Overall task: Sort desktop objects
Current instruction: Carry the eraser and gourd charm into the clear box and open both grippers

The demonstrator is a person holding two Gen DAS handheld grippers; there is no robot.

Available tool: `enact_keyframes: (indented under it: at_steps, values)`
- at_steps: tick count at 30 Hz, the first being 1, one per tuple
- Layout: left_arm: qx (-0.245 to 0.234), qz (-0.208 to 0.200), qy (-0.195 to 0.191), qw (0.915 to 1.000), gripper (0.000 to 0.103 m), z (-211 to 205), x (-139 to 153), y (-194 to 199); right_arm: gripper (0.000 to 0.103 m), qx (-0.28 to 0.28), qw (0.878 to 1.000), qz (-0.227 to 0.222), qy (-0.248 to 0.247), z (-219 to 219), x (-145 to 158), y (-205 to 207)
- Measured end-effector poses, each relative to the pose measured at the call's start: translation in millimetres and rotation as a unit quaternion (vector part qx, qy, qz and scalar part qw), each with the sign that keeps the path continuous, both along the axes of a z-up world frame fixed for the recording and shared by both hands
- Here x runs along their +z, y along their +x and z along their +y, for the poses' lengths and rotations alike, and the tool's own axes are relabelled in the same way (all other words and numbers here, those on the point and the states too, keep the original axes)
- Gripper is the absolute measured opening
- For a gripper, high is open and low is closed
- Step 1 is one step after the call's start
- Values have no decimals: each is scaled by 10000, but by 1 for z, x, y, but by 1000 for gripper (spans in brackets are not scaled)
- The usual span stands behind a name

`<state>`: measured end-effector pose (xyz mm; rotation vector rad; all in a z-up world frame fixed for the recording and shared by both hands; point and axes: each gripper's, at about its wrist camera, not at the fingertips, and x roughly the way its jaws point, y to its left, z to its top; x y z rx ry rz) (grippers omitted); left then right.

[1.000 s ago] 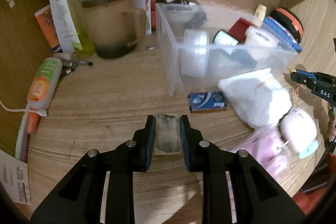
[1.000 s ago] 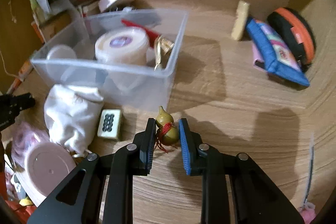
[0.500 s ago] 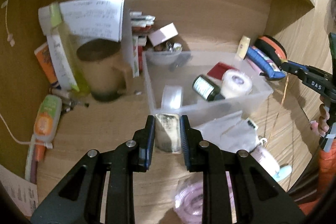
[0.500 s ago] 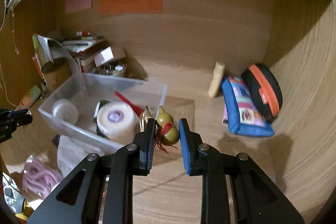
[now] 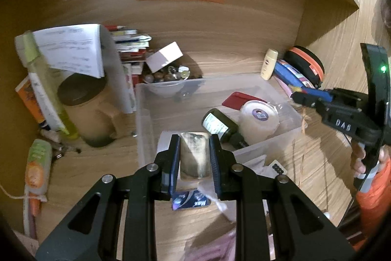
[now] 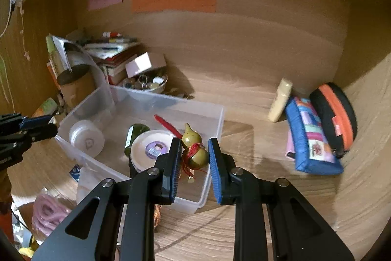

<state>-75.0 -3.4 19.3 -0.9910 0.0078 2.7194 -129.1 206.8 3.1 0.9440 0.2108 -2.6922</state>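
Observation:
My left gripper [image 5: 194, 158] is shut on a tarnished silvery block [image 5: 194, 155], held in the air over the near edge of the clear plastic bin [image 5: 144, 119]. In the right wrist view my right gripper [image 6: 194, 159] is shut on a small green gourd charm [image 6: 194, 149] with a red tassel, above the near right corner of the same bin [image 6: 215, 124]. Inside the bin lie a white round tub [image 6: 151, 148], a dark green bottle [image 6: 133, 136], a tape roll [image 6: 85, 138] and a red item [image 5: 242, 98]. The right gripper [image 5: 315, 99] also shows at the right of the left wrist view.
A brown mug [image 5: 85, 111], papers and stacked books crowd the back left. A bowl of trinkets [image 6: 146, 83] sits behind the bin. A blue pouch [image 6: 310, 138] and an orange-black case [image 6: 334, 114] lie right. A white cloth, a blue packet [image 5: 190, 199] and pink items lie in front.
Both grippers have risen off the desk with their objects and moved toward the bin; the block and the gourd charm now hang over its near edge instead of resting low by the desk.

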Motion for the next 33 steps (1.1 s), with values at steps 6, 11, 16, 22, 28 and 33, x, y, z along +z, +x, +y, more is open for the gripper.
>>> enact_keyframes:
  at_steps: [6,11,16,22,28,33]
  values:
    - [-110,-228,-58,9997,23,11,-12,-20,20,92,9995,-286,77,-4,-19,-8]
    - [-136,-378,-51,9992,23,15,-22,-31,20,144,9989,-446,-9,-1,-28,-13]
    - [-137,-505,-34,9986,23,16,-27,-38,20,168,9988,-452,45,-4,-31,-15]
    - [-95,-616,12,9981,23,15,-33,-42,20,177,9989,-409,164,-6,-31,-14]
    - [-73,-573,-8,9983,32,14,-31,-37,22,173,9985,-386,347,-11,-31,-12]
    - [-53,-451,-61,9990,40,16,-26,-29,42,213,9989,-251,347,-12,-27,-5]
